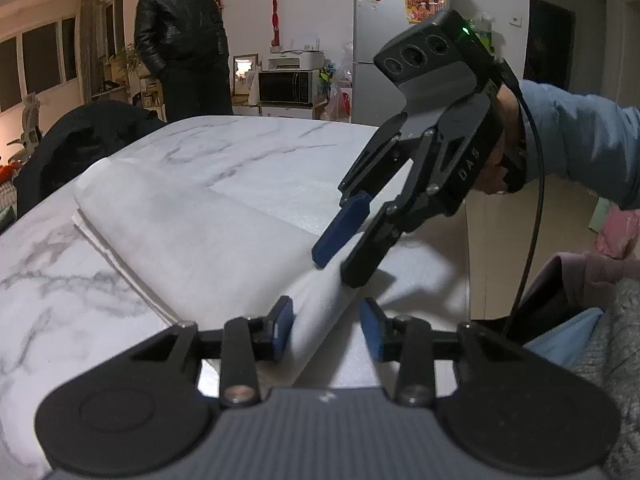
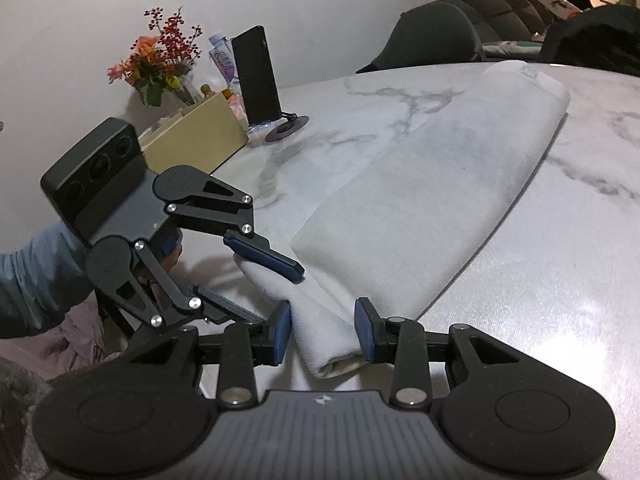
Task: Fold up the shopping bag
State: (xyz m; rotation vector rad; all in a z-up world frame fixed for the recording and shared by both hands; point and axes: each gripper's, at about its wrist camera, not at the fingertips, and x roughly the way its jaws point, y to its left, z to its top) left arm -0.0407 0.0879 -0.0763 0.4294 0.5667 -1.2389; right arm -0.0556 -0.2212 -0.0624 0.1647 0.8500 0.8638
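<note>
White fabric, the shopping bag [image 2: 432, 200], lies folded into a long band on the marble table [image 1: 60, 264], running from the near edge toward the far side. Both grippers meet at its near end. The left gripper [image 1: 326, 330] has its blue pads spread with a raised ridge of cloth between them; whether either pad touches the cloth is hard to tell. The right gripper [image 2: 323, 330] also stands open, straddling the rolled end of the bag, whose tip dips behind the gripper body and is cut off. A person in a dark jacket [image 1: 180, 40] stands beyond the table. At the far left sit a flower vase [image 2: 160, 64], a phone on a stand [image 2: 258, 76] and a tan box [image 2: 196, 136] that is partly hidden.
</note>
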